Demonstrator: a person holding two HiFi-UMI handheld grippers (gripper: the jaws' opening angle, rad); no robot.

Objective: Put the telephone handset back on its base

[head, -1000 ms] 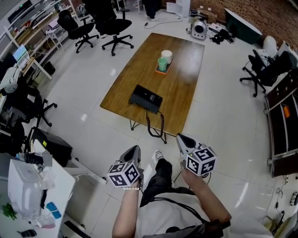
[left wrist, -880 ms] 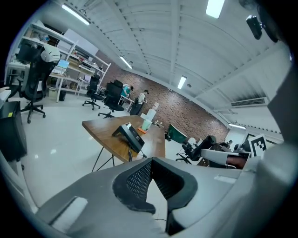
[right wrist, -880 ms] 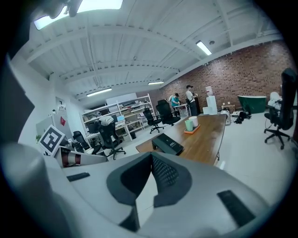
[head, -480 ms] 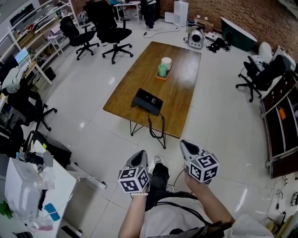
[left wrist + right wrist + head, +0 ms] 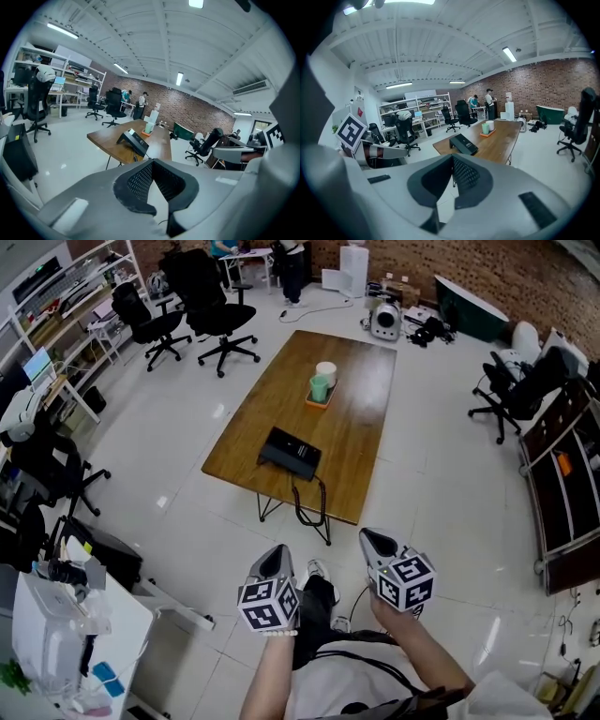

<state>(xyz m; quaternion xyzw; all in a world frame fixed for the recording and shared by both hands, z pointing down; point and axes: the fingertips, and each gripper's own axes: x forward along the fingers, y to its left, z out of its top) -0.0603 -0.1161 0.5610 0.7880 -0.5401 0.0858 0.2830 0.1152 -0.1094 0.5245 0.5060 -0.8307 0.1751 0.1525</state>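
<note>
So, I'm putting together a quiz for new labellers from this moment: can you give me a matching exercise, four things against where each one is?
Things:
1. telephone
2. green cup
3. coiled cord
4. black office chairs

Places:
A. in the orange tray
B. hanging below the table's near edge
C. on the floor, beyond the table's far left corner
D. on the near end of the wooden table

Pairs: 1-D, 2-A, 3-B, 4-C
</note>
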